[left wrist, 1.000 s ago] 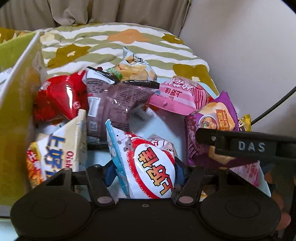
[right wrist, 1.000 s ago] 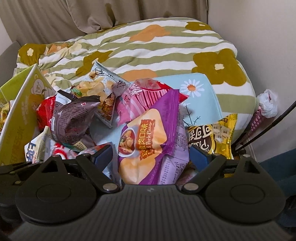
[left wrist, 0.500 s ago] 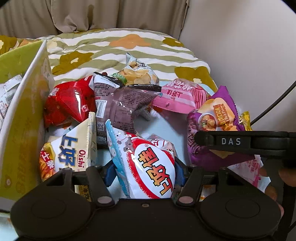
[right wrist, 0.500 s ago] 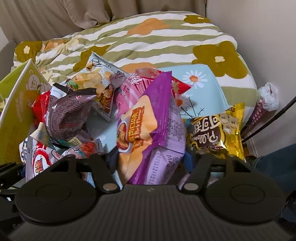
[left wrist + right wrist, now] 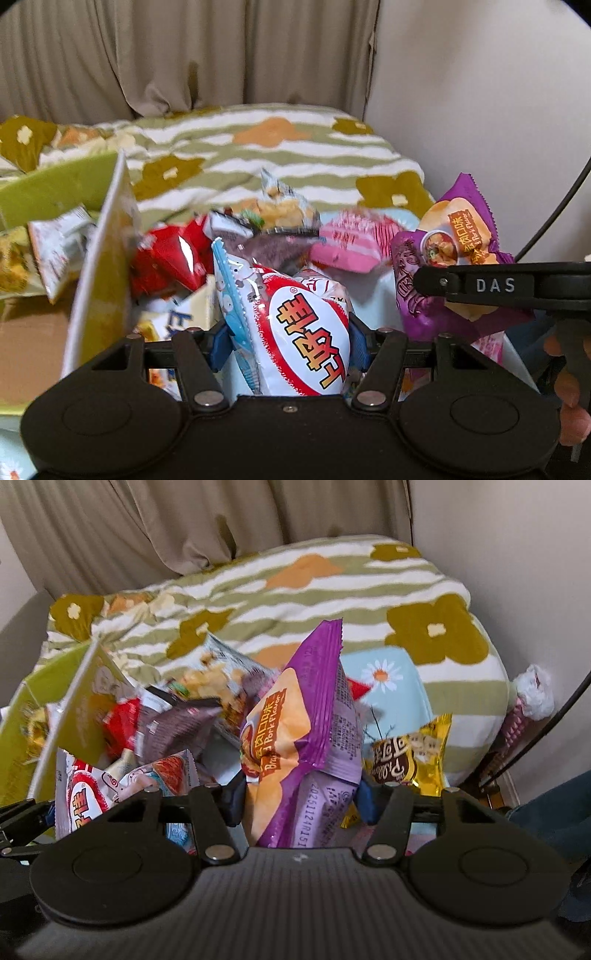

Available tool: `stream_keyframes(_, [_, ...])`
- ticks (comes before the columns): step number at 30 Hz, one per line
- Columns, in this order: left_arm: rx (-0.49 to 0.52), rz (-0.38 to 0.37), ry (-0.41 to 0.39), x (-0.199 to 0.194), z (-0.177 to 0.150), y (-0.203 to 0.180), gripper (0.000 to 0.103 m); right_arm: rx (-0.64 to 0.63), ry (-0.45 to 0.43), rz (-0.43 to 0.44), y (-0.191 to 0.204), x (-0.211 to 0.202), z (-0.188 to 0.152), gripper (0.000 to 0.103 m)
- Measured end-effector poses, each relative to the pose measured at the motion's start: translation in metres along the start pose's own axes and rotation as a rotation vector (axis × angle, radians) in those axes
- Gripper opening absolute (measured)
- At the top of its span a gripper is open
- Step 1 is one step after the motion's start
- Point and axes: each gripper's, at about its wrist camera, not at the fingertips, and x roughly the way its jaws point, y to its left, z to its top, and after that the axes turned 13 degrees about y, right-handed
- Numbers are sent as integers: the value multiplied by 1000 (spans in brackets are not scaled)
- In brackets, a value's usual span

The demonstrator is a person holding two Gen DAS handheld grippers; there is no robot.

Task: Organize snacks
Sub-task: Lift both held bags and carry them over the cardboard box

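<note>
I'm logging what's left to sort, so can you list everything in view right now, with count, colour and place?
White-and-red snack bag: one, between the left gripper's pads.
Purple-and-orange snack bag: one, between the right gripper's pads.
Pink bag: one, mid-pile.
Red bag: one, pile's left.
Brown-purple bag: one, mid-pile.
Yellow bag: one, pile's right.
Green box: one, far left.
Striped flowered blanket: one, behind.
Beige curtain: behind.
Left gripper: black, closed on its bag.
Right gripper: black, jaws just closed onto its bag.

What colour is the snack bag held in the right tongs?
Purple with an orange front panel: the snack bag shows best in the right wrist view.
</note>
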Motion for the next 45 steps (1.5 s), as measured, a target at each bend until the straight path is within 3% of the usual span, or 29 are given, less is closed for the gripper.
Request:
stream_keyframes(10, [-71, 86, -154, -74, 5, 29, 65, -122, -91, 102, 38, -60, 8, 71])
stream_keyframes(18, [-119, 162, -205, -117, 11, 106, 65, -212, -157, 179, 123, -85, 21, 71])
stream_keyframes(26, [-178, 184, -142, -106, 12, 204, 66, -270, -137, 238, 219, -59, 33, 72])
stream_keyframes(33, [-175, 123, -37, -68, 10, 267, 67, -263, -53, 214, 281, -12, 34, 72])
stream_keyframes(34, [-171, 108, -26, -62, 11, 273, 68, -256, -41, 207, 286, -5, 34, 72])
stream_keyframes(35, [-165, 97, -24, -58, 11, 277, 76, -249, -29, 198, 291, 1, 34, 72])
stream_keyframes(36, [-155, 90, -22, -55, 10, 282, 93, -244, -20, 189, 294, 5, 33, 72])
stream_keyframes(37, [-149, 95, -22, -53, 9, 284, 101, -241, -12, 177, 298, 9, 32, 72])
stream_keyframes(45, [-122, 104, -12, -56, -11, 295, 103, -221, 30, 129, 310, 27, 23, 72])
